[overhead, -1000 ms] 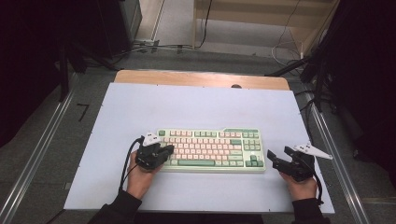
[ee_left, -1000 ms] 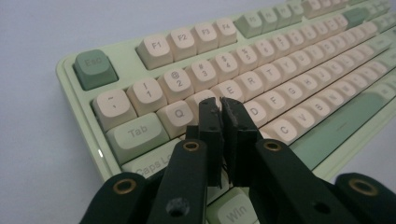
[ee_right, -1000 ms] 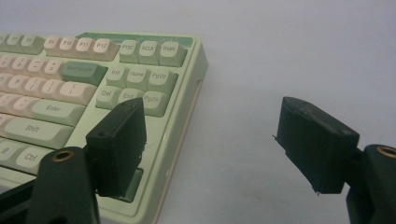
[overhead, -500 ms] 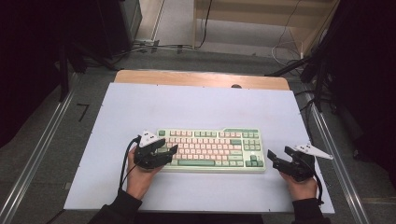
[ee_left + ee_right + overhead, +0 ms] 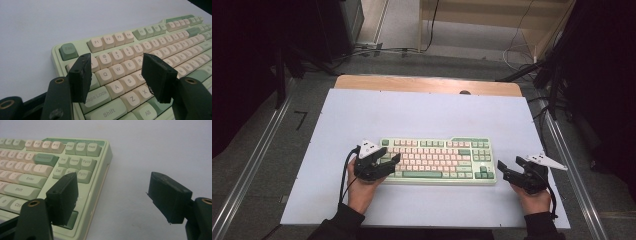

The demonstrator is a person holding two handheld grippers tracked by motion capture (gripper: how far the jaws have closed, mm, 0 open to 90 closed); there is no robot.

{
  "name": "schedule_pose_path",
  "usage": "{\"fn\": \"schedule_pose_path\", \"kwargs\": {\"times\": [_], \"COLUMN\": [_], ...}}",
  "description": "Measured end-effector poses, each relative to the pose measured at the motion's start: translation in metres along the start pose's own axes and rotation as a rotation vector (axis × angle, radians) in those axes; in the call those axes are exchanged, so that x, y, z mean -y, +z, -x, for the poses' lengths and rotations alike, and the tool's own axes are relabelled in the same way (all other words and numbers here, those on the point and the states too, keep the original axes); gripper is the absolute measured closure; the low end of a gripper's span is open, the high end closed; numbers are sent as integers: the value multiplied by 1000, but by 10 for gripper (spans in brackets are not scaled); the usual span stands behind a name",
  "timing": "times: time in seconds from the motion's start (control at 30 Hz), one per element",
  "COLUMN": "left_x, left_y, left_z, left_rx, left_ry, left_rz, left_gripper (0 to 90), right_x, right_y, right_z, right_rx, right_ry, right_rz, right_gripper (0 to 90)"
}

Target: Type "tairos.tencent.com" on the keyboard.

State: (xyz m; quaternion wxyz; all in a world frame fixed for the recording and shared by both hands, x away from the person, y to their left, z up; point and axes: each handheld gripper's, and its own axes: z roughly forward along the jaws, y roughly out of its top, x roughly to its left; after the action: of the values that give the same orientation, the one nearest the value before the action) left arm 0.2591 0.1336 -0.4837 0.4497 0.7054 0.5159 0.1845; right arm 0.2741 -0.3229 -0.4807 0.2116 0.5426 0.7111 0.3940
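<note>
High view: a green and cream keyboard (image 5: 438,161) lies flat on the pale surface (image 5: 427,115), toward the near edge, long side running left to right. The left claw (image 5: 393,161) sits over the keyboard's left end, jaws pointing right across the keys. The left hand (image 5: 360,189) grips it from below, and a black cable (image 5: 345,172) loops off its near side. The right claw (image 5: 503,169) rests on the surface just beside the keyboard's right end, jaws pointing left toward it, held by the right hand (image 5: 532,197). A brown strip of tabletop (image 5: 427,84) shows beyond the far edge of the pale surface.

Left gripper view: the left claw (image 5: 115,75) hangs above the letter keys at the keyboard's (image 5: 130,65) left end. Its jaws have just been opening and now stand wide apart, with nothing gripped between them; keys from Q down to Z show through the gap. The Esc key (image 5: 68,50) sits beyond the left jaw.

Right gripper view: the right claw (image 5: 112,202) stands wide open and holds nothing. One jaw is over the keyboard's (image 5: 50,167) right-hand near corner, the other over bare surface (image 5: 150,147); the keyboard's right edge runs through the gap. Whether the jaw touches the case, cannot tell
</note>
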Motion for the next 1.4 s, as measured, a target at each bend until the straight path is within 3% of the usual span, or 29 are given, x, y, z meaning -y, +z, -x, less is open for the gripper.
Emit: {"fn": "schedule_pose_path", "kwargs": {"times": [0.8, 1.2, 1.4], "left_x": [0, 2, 5], "left_y": [0, -2, -7], "left_z": [1, 1, -2], "left_rx": [-1, -9, -25], "left_ry": [3, 0, -10], "left_rz": [-5, -4, 0], "left_gripper": [417, 416, 416], "right_x": [-8, -19, -26], "right_y": [9, 20, 32], "right_z": [-19, -44, -67], "right_rx": [-39, -89, -135], "right_ry": [-30, -74, -123], "right_rz": [6, 16, 19], "right_gripper": [225, 228, 293]}}
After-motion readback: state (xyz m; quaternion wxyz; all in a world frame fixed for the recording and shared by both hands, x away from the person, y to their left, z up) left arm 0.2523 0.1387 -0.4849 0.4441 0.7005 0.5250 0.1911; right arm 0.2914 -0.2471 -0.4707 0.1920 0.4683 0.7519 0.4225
